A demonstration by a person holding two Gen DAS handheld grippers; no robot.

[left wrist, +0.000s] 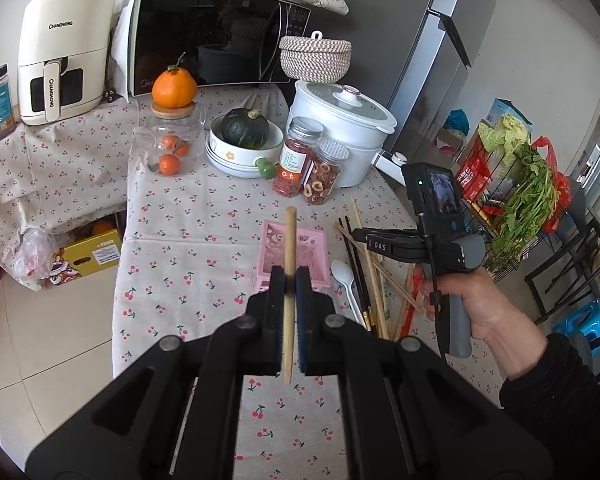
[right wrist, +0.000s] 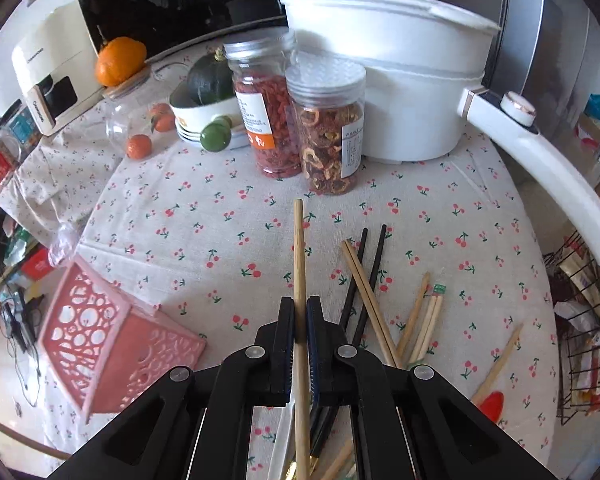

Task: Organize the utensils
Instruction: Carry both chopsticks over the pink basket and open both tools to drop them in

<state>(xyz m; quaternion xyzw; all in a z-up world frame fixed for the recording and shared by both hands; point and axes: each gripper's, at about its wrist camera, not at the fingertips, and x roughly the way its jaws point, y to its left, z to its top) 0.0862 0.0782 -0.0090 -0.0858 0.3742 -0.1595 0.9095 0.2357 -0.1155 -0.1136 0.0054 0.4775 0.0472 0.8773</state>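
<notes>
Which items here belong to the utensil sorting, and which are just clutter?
Job: pink basket, chopstick in left gripper, chopstick in right gripper, loose chopsticks, white spoon.

Clutter: jars, pot, squash, microwave.

pink basket [left wrist: 278, 256], cherry-print tablecloth [left wrist: 188, 216]

1. Soft, bright daylight fills both views; shadows on the tablecloth [right wrist: 204, 184] are faint.
2. Glare washes out the white pot [right wrist: 384, 40] and the floor in the right wrist view.
3. Fisheye bending curves the edges; corners go black.
4. The pink basket [right wrist: 112, 344] looks slightly smeared.
</notes>
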